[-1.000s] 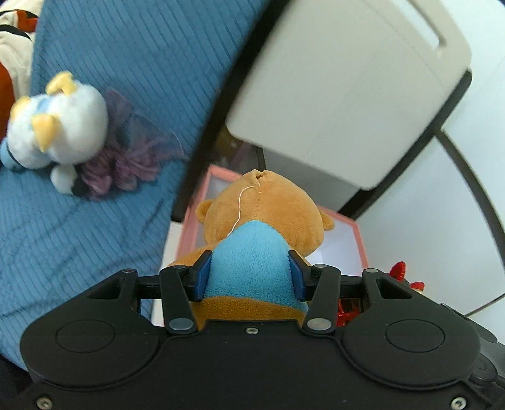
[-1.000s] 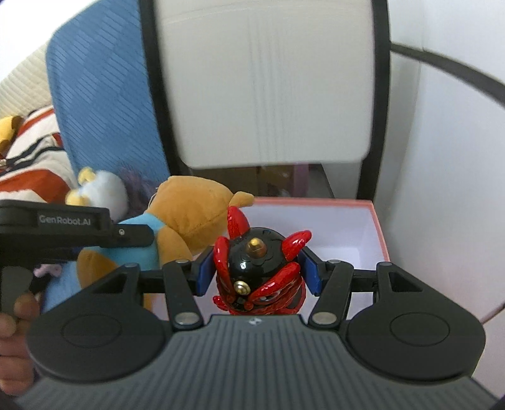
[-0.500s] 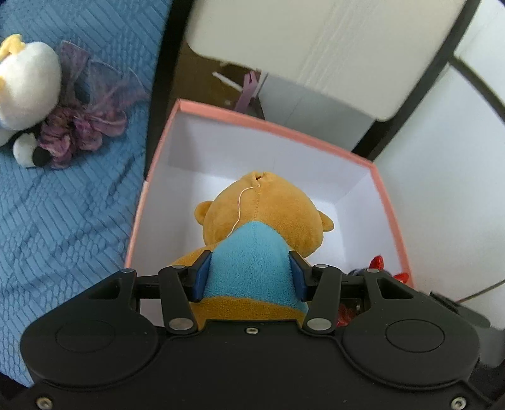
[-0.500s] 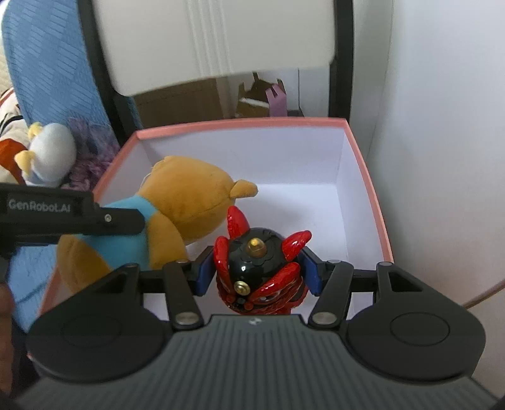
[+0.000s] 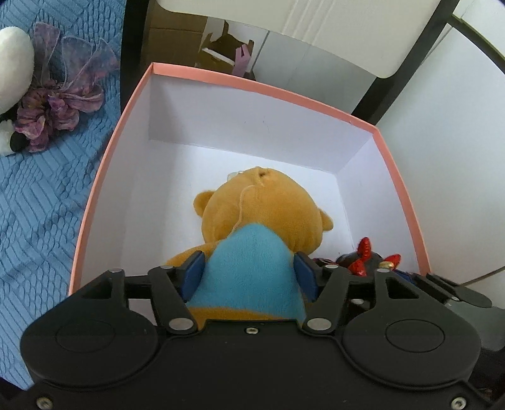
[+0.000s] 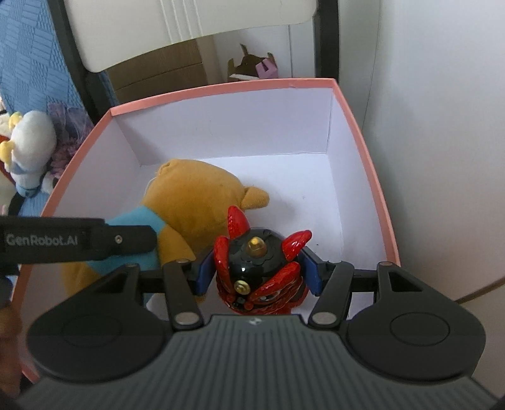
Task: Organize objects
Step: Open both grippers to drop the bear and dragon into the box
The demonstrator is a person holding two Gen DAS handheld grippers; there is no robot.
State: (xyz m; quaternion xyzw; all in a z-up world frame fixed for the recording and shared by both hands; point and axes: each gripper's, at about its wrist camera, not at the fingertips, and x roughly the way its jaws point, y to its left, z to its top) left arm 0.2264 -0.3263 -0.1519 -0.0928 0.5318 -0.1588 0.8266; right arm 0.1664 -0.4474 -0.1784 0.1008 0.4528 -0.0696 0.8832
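My left gripper (image 5: 249,272) is shut on a brown plush bear in a light-blue shirt (image 5: 262,217) and holds it head-first inside the pink box with white inner walls (image 5: 249,85). The bear also shows in the right wrist view (image 6: 195,202). My right gripper (image 6: 257,272) is shut on a black and red lion figurine (image 6: 258,271) and holds it inside the same box (image 6: 221,90), to the right of the bear. The figurine peeks in at the right of the left wrist view (image 5: 367,260).
A white plush toy with yellow horns (image 6: 26,151) and a purple ribbon bow (image 5: 60,116) lie on the blue bedspread (image 5: 41,205) left of the box. A white chair back (image 6: 189,22) with black frame stands behind it. A white wall (image 6: 442,142) is at the right.
Both grippers have moved forward and down into the box with their toys still held. The box now fills both views and the bedspread has slid to the left.
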